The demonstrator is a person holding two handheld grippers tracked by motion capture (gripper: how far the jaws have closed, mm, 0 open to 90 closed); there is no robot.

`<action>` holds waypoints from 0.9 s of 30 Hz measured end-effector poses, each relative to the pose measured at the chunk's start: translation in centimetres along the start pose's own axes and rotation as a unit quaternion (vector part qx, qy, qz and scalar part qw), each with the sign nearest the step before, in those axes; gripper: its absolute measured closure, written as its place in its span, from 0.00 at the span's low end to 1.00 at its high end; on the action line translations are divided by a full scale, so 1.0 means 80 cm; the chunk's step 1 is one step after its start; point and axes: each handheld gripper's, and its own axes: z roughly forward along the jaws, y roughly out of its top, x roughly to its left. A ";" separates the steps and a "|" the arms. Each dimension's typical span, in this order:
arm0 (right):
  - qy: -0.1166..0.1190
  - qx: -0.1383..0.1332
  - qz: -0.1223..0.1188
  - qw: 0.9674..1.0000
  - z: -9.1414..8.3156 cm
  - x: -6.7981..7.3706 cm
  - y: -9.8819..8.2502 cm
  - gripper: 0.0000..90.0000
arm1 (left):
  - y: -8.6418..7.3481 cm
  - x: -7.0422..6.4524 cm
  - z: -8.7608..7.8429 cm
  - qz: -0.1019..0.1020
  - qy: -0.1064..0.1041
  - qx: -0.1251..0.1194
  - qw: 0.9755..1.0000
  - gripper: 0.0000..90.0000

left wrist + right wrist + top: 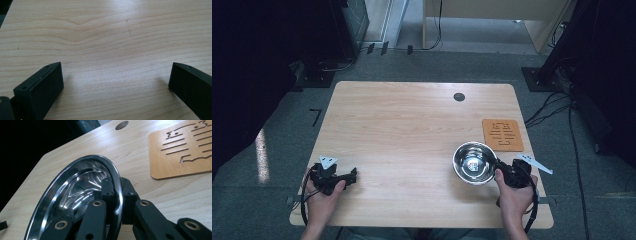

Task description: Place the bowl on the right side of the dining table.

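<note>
A shiny steel bowl (474, 163) sits at the table's right side, just below-left of a brown cork trivet (502, 134). My right gripper (501, 170) is shut on the bowl's rim, one jaw inside the bowl and one outside. In the right gripper view the bowl (75, 195) looks tilted, its rim pinched at my right gripper (117, 185), with the trivet (182, 147) beyond. My left gripper (353, 175) rests near the table's front left corner. In the left gripper view my left gripper (116, 75) stands open over bare wood with nothing between its fingers.
The wooden table (412, 125) has a dark cable hole (459, 97) near its far edge. Cables and dark stands lie on the floor around it. A pale wooden desk leg (424, 30) stands behind.
</note>
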 end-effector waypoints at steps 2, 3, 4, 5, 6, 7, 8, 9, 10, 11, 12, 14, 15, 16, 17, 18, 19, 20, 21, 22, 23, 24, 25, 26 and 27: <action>-0.003 -0.002 -0.002 1.000 0.001 -0.003 0.002 0.94 | 0.000 0.000 0.000 0.000 0.000 0.000 1.000 0.00; -0.003 -0.002 -0.002 1.000 0.001 -0.003 0.002 0.94 | 0.000 0.000 0.000 0.000 0.000 0.000 1.000 0.00; -0.004 -0.003 -0.001 1.000 0.001 -0.003 0.003 0.94 | 0.000 0.000 0.000 0.000 0.000 0.000 1.000 0.00; -0.004 -0.003 -0.001 1.000 0.001 -0.004 0.004 0.94 | 0.000 0.000 0.000 0.000 0.000 0.000 1.000 0.00; -0.005 -0.003 0.000 1.000 0.001 -0.005 0.004 0.94 | 0.000 0.000 0.000 0.000 0.000 0.000 1.000 0.00; -0.007 -0.004 0.001 1.000 0.000 -0.006 0.005 0.94 | 0.000 0.000 0.000 0.000 0.000 0.000 1.000 0.00; -0.007 -0.004 0.001 1.000 0.000 -0.007 0.006 0.94 | 0.000 0.000 0.000 0.000 0.000 0.000 1.000 0.00; -0.008 -0.004 0.002 1.000 0.000 -0.007 0.007 0.94 | 0.000 0.000 0.000 0.000 0.000 0.000 1.000 0.00; -0.009 -0.007 0.003 1.000 -0.002 -0.009 0.009 0.94 | 0.000 0.000 0.000 0.000 0.000 0.000 1.000 0.00; -0.009 -0.007 0.003 1.000 -0.002 -0.009 0.009 0.94 | 0.000 0.000 0.000 0.000 0.000 0.000 1.000 0.00; -0.012 -0.008 0.003 1.000 -0.002 -0.011 0.012 0.94 | 0.000 0.000 0.000 0.000 0.000 0.000 1.000 0.00; -0.015 -0.008 0.005 1.000 -0.002 -0.013 0.014 0.94 | 0.000 0.000 0.000 0.000 0.000 0.000 1.000 0.00; -0.015 -0.008 0.005 1.000 -0.002 -0.013 0.014 0.94 | 0.000 0.000 0.000 0.000 0.000 0.000 1.000 0.00; -0.016 -0.009 0.007 1.000 -0.002 -0.015 0.017 0.94 | 0.000 0.000 0.000 0.000 0.000 0.000 1.000 0.00; -0.016 -0.009 0.007 1.000 -0.002 -0.015 0.017 0.94 | 0.000 0.000 0.000 0.000 0.000 0.000 1.000 0.00; -0.017 -0.009 0.008 1.000 -0.002 -0.016 0.018 0.94 | 0.000 0.000 0.000 0.000 0.000 0.000 1.000 0.00; -0.019 -0.011 0.010 1.000 -0.001 -0.018 0.020 0.94 | 0.000 0.000 0.000 0.000 0.000 0.000 1.000 0.00; -0.019 -0.011 0.010 1.000 -0.001 -0.018 0.020 0.94 | 0.000 0.000 0.000 0.000 0.000 0.000 1.000 0.00; -0.020 -0.012 0.011 1.000 0.000 -0.020 0.021 0.94 | 0.000 0.000 0.000 0.000 0.000 0.000 1.000 0.00; -0.022 -0.010 0.014 1.000 0.001 -0.022 0.023 0.94 | 0.000 0.000 0.000 0.000 0.000 0.000 1.000 0.00; -0.022 -0.010 0.014 1.000 0.001 -0.022 0.023 0.94 | 0.000 0.000 0.000 0.000 0.000 0.000 1.000 0.00; -0.022 -0.010 0.016 1.000 0.002 -0.023 0.023 0.94 | 0.000 0.000 0.000 0.000 0.000 0.000 1.000 0.00; -0.023 -0.009 0.018 1.000 0.003 -0.024 0.024 0.94 | 0.000 0.000 0.000 0.000 0.000 0.000 1.000 0.00; -0.024 -0.010 0.017 1.000 0.004 -0.025 0.025 0.94 | 0.000 0.000 0.000 0.000 0.000 0.000 1.000 0.00; -0.025 -0.010 0.021 0.999 0.004 -0.026 0.026 0.94 | 0.000 0.000 0.000 0.000 0.000 0.000 1.000 0.00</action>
